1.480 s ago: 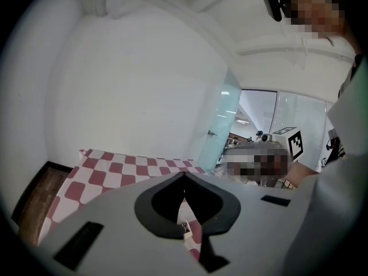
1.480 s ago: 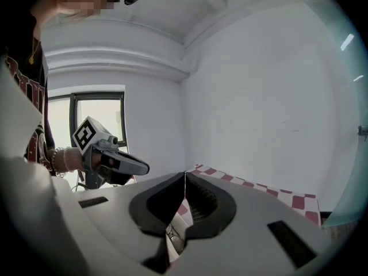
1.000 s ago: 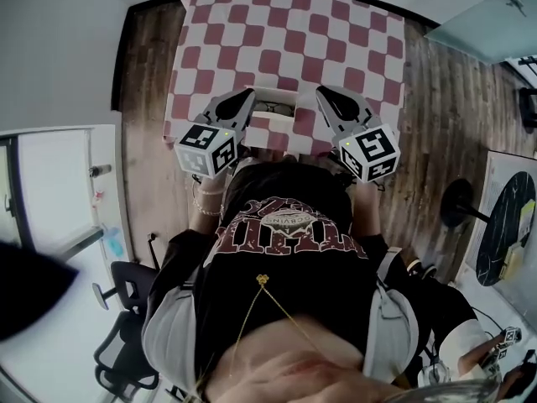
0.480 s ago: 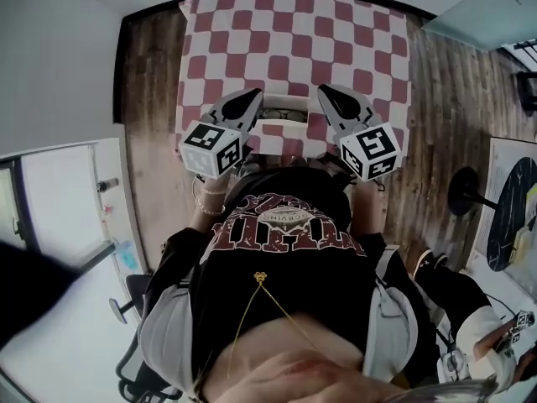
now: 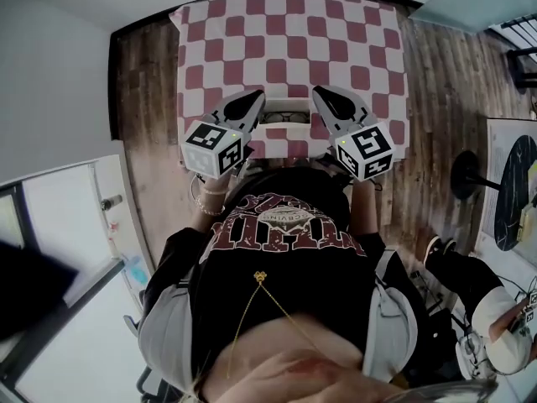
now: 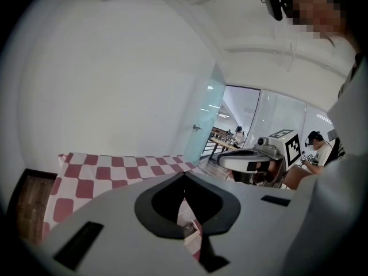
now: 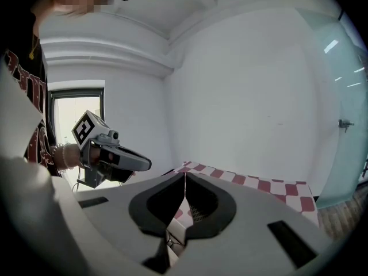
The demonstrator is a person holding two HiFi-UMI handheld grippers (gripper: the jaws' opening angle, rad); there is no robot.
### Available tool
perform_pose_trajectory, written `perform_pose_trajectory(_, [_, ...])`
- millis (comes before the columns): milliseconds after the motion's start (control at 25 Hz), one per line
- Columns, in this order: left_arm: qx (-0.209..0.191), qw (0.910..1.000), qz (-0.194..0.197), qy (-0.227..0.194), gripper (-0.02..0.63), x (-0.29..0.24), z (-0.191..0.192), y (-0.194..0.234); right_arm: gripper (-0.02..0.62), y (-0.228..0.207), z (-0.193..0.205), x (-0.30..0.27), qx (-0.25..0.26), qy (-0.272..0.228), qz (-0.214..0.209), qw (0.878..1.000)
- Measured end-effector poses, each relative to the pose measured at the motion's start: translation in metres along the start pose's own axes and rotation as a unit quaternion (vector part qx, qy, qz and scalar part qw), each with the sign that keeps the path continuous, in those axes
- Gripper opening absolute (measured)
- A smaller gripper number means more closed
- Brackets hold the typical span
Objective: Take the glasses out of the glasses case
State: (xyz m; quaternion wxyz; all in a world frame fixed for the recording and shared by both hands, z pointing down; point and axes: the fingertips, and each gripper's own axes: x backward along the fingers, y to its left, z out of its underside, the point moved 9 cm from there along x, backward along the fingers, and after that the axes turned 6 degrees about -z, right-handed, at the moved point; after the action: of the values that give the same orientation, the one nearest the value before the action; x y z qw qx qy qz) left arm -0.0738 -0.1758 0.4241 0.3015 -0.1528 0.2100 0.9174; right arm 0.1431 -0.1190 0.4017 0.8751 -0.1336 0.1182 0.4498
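Note:
A white glasses case (image 5: 280,122) lies open at the near edge of the checked table (image 5: 285,40), with dark-framed glasses (image 5: 281,116) inside it. My left gripper (image 5: 254,99) hovers at the case's left end, jaws together and nothing between them. At the right end my right gripper (image 5: 323,96) is likewise shut and empty. In the left gripper view the closed tips (image 6: 184,174) point over the cloth, and a bit of the case (image 6: 188,230) shows through the jaw opening. The right gripper view has its tips (image 7: 184,174) meeting above the case (image 7: 172,241).
Wooden floor (image 5: 147,99) surrounds the table. A white wall lies to the left, a glass partition (image 5: 457,2) at the far right. A black round stand base (image 5: 464,175) sits on the floor to the right, and another person (image 5: 495,347) sits at the lower right.
Both grippers stay shut on either side of the case and have barely moved. The head view has shifted a little, so the table sits lower and more to the left.

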Motion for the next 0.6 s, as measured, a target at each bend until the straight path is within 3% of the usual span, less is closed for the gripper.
perform_pose_trajectory(600, [-0.005,0.9999,0.016,0.003,-0.002,-0.0078,-0.0021,-0.0035,0.020,0.0004,0.0026,0.0053,-0.004,0.005,0.011,1.000])
